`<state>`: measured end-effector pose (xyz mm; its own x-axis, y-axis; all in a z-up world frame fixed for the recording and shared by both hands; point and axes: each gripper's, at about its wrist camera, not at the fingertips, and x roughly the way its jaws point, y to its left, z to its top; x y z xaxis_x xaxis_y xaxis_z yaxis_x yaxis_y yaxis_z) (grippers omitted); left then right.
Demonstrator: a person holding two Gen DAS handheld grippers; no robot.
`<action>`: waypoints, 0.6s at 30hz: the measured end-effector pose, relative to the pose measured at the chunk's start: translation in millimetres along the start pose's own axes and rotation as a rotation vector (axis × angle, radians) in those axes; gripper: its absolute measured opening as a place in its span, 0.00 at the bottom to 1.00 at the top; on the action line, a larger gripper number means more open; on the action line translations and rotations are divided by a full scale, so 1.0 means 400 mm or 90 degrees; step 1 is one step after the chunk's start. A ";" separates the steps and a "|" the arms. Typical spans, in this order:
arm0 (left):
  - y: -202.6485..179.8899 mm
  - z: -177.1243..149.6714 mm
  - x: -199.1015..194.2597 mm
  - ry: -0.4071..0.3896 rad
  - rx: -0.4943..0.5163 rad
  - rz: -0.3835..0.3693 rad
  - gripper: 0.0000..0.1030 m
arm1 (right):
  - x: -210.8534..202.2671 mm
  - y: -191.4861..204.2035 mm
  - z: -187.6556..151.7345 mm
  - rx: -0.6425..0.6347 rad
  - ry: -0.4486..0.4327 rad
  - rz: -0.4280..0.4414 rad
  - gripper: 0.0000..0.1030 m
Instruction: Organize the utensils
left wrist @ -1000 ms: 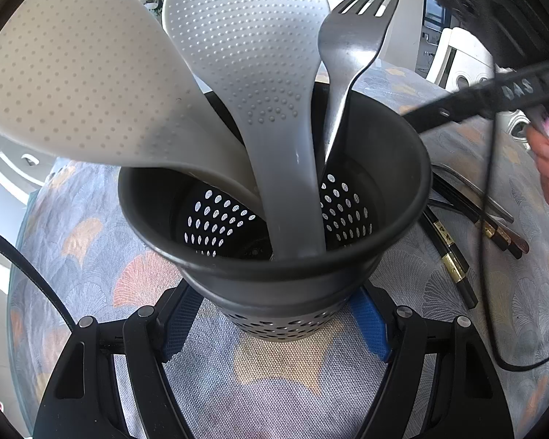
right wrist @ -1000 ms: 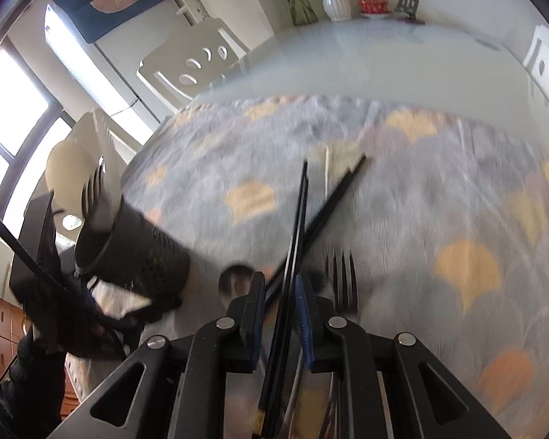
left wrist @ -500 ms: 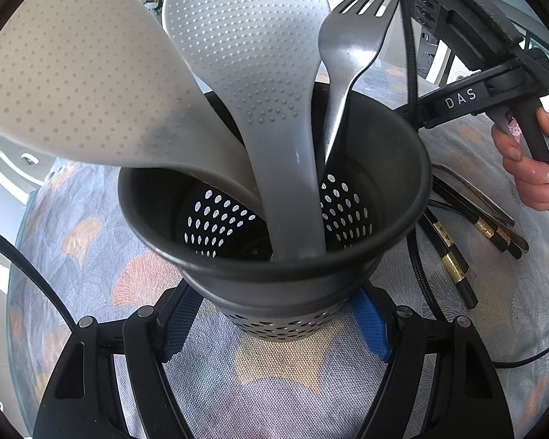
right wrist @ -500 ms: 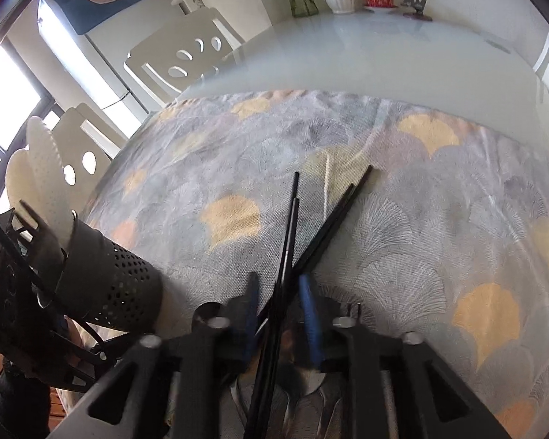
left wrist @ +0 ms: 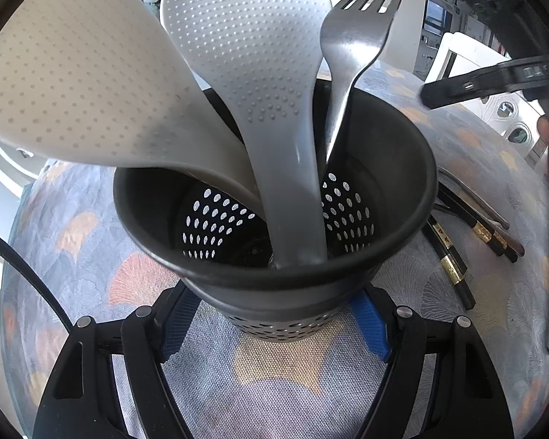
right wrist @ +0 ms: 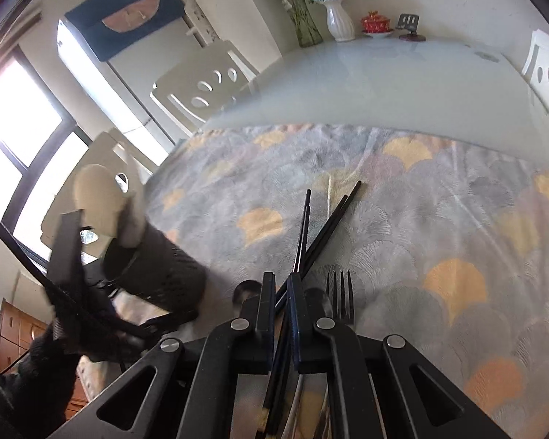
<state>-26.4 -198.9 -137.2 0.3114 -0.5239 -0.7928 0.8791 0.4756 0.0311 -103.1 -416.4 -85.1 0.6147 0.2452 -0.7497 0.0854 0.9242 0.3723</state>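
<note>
We see the dark perforated utensil holder (left wrist: 274,256) standing on the patterned tablecloth (left wrist: 274,373), clamped at its base between the blue pads of our left gripper (left wrist: 274,314). Inside it stand two dotted white rice paddles, one (left wrist: 80,84) leaning left and one (left wrist: 252,51) nearly upright, with a metal fork (left wrist: 351,51) just beside them, tines up.

To the holder's right, dark chopsticks (left wrist: 454,263) with gold bands lie loose on the cloth. Through the right wrist camera, our right gripper (right wrist: 282,292) has just been closing and now has its jaws drawn together on a pair of black chopsticks (right wrist: 303,234), whose tips point away over the cloth. Another pair (right wrist: 333,226) lies crossed just beside them on the cloth, a second fork (right wrist: 340,292) rests to the right of the gripper, and what look like spoons sit partly hidden beneath its fingers.

In that view the holder (right wrist: 157,274) sits to the left, with the paddles rising from it. Beyond the cloth, the glass tabletop (right wrist: 384,84) carries a white vase (right wrist: 338,22) of flowers, and white chairs (right wrist: 205,87) ring the table.
</note>
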 end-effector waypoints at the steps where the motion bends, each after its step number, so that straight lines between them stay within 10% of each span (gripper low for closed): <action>1: -0.003 -0.001 -0.001 0.000 0.000 0.001 0.73 | -0.012 0.001 -0.003 0.003 0.002 0.003 0.06; 11: -0.001 -0.001 0.009 0.001 -0.001 0.003 0.74 | 0.039 -0.002 -0.014 0.092 0.152 0.023 0.06; 18: 0.025 0.001 0.008 0.003 -0.007 0.001 0.74 | 0.127 0.035 -0.011 0.082 0.216 -0.079 0.09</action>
<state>-16.6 -196.2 -139.4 0.3108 -0.5205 -0.7953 0.8746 0.4843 0.0248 -74.2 -389.6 -120.2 0.3004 0.2362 -0.9241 0.2548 0.9138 0.3164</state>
